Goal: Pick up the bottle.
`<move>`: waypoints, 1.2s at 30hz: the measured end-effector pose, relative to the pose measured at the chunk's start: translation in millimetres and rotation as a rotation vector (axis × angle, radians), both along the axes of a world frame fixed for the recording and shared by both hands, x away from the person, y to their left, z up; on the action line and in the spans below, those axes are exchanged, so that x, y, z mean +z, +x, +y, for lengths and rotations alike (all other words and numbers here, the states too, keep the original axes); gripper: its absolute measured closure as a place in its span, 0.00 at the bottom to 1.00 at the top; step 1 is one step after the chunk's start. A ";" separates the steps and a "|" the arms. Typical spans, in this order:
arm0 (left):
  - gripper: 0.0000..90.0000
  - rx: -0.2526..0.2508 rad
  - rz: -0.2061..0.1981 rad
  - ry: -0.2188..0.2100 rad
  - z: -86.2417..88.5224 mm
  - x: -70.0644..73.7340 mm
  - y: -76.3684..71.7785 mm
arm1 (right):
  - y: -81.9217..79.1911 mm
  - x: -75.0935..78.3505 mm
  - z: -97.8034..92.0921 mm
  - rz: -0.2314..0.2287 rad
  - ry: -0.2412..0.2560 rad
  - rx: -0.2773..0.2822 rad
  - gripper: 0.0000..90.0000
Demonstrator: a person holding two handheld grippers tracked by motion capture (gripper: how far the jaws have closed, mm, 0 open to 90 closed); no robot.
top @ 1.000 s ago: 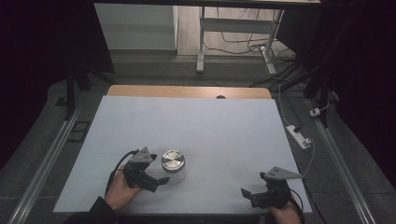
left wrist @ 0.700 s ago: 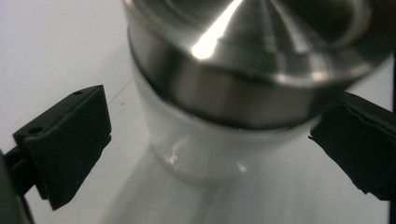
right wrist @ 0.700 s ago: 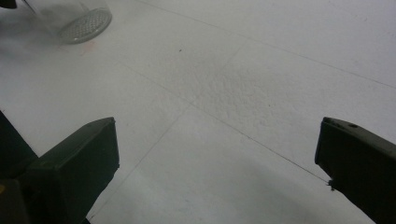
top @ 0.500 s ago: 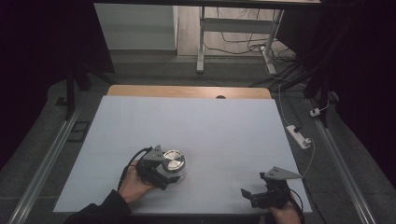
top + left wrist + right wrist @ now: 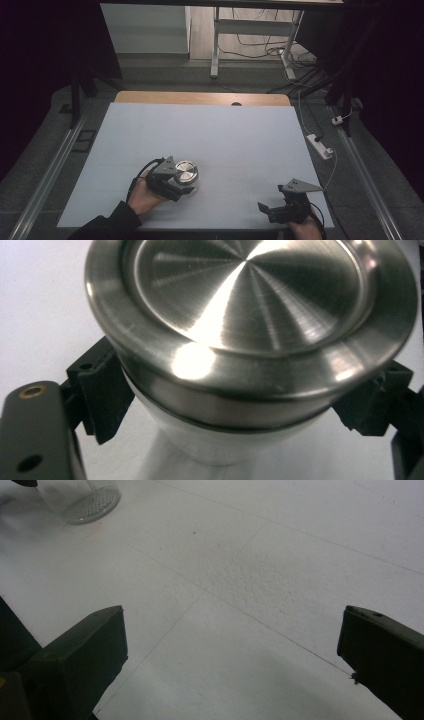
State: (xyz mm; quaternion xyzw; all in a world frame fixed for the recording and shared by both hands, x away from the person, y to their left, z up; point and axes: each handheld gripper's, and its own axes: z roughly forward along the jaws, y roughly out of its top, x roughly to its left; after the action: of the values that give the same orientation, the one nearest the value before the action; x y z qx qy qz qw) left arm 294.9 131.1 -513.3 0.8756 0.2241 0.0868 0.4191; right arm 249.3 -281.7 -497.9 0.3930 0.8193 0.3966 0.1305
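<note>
White sheeting is covering the table (image 5: pixel 210 135), with a strip of bare wood running along its far edge, and beyond that a dark floor is carrying loose cables and a white power strip (image 5: pixel 320 146) off to the right side.

Near the front left of the table, a glass jar (image 5: pixel 187 176) with a brushed steel lid (image 5: pixel 185 170) is standing upright on the sheet. The left gripper (image 5: pixel 172 181), held in the person's left hand (image 5: pixel 144 194), is reaching in from the jar's near-left side. In the left gripper view its two black ribbed pads (image 5: pixel 102 395) are sitting on either side of the jar (image 5: pixel 210 445), just under the rim of the lid (image 5: pixel 250 305), and they are appearing to press against the glass, though the contact itself is partly hidden beneath the lid's overhang. So the claw is pinching the jar below its lid.

At the front right corner, well apart from the jar, the right gripper (image 5: pixel 272 210) is resting low over the table edge in the person's right hand (image 5: pixel 303 229), its grey three-cornered plate facing up. In the right gripper view its jaws are standing wide apart with bare white sheet between them, and the jar's patterned glass base (image 5: pixel 90 505) is showing at the upper left.
</note>
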 end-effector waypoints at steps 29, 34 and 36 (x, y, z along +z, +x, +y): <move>0.17 -0.014 0.016 -0.023 5.8 31.9 7.4 | 0.4 0.0 -0.4 0.003 0.002 -0.005 0.00; 0.17 -0.023 0.014 -0.011 3.3 39.5 9.9 | 0.9 -0.1 -0.9 0.006 0.007 -0.008 0.00; 0.17 -0.022 0.013 -0.007 2.2 41.6 11.3 | 1.0 -0.2 -1.0 0.007 0.007 -0.009 0.00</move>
State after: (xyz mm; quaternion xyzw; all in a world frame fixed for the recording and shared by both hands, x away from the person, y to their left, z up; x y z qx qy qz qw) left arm 306.2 133.3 -471.7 0.8770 0.2174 0.0754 0.4217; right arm 250.2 -282.7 -498.1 0.3982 0.8165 0.3978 0.1281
